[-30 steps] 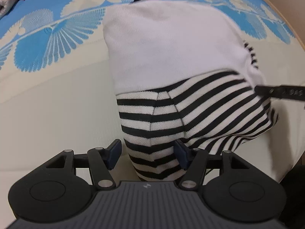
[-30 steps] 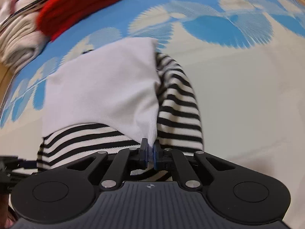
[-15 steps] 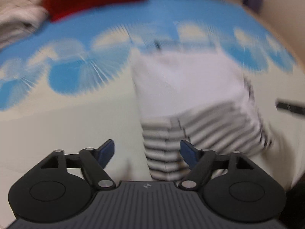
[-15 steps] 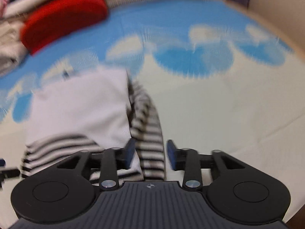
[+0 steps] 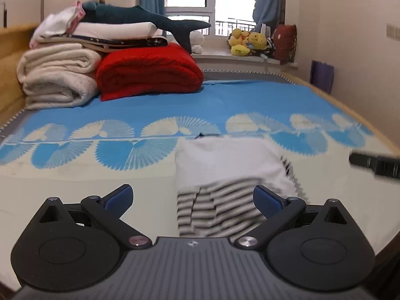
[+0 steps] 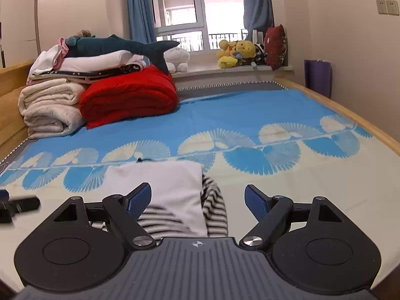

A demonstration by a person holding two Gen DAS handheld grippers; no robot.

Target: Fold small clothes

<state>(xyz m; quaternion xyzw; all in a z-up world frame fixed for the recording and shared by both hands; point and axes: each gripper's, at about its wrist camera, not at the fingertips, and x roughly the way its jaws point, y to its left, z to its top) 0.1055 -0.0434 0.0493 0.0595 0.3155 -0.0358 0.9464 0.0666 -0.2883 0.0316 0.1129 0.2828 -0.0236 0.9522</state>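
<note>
A folded small garment [image 5: 225,165], white on top with black-and-white stripes at its near end, lies flat on the blue-and-cream bedspread [image 5: 225,100]. In the right wrist view the same garment [image 6: 160,182] sits just beyond the fingers. My left gripper [image 5: 192,195] hangs above and short of the striped end; its jaws are opening wide and hold nothing. My right gripper [image 6: 198,192] is also lifted off the cloth, jaws opening, nothing between them. Each gripper's dark finger tip shows at the edge of the other's view, the right gripper [image 5: 375,166] and the left gripper [image 6: 17,203].
A red folded blanket [image 5: 150,72] and rolled cream blankets [image 5: 57,82] are stacked at the bed's far left, with a shark plush [image 5: 150,22] on top. Plush toys [image 5: 245,41] sit on the windowsill. A wooden bed rail [image 6: 350,110] runs along the right side.
The right gripper, shut on the garment's edge before, has let go and opened. The left gripper widened too. Both have risen and drawn back, and the views now take in the room.
</note>
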